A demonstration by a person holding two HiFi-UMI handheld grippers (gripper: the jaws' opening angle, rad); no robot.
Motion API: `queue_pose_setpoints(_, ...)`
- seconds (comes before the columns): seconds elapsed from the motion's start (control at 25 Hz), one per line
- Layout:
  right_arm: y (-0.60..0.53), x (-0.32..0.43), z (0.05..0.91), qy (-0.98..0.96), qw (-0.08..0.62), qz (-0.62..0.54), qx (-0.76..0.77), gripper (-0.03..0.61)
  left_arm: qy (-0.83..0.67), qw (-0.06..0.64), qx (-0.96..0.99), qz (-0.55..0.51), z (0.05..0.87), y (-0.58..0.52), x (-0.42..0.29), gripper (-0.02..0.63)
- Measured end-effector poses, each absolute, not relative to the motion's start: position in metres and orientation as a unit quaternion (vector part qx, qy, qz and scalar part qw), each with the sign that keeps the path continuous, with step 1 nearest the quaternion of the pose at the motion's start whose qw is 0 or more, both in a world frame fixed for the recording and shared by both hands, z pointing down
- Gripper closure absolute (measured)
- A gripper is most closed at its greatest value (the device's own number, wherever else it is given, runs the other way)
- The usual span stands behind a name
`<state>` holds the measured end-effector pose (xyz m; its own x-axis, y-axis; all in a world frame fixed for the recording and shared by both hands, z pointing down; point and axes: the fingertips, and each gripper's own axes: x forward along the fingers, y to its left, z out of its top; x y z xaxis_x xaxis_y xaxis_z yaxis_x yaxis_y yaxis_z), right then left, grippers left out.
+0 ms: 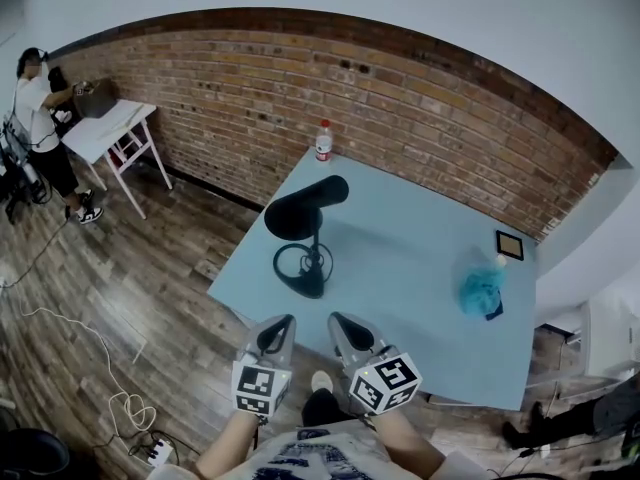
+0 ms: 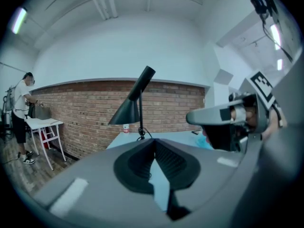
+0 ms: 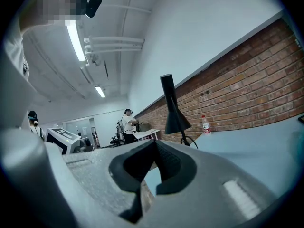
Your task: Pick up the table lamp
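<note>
Standing upright: matte black cone-shaded table lamp [image 1: 305, 211] | smooth pale-blue table [image 1: 420, 253] | left tool [image 1: 278, 328], right tool [image 1: 343, 324] both pressed together, empty

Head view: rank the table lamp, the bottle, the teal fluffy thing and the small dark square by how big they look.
1. Table lamp
2. Teal fluffy thing
3. Bottle and small dark square: these look alike and the bottle stands farther off, so they are left unranked.
</note>
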<state>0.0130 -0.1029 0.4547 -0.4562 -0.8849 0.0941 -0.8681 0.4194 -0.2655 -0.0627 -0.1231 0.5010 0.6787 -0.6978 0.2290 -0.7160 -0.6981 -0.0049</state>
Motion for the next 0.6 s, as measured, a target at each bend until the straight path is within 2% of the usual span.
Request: queue_pose_setpoints(0.6, -0.205, 0.038, 0.464, 0.863, 0.017, -0.147, -0.482, 0.580, -0.403, 0.056, 0.905, 0.126, 0.516, -0.216, -0.033, 0.621)
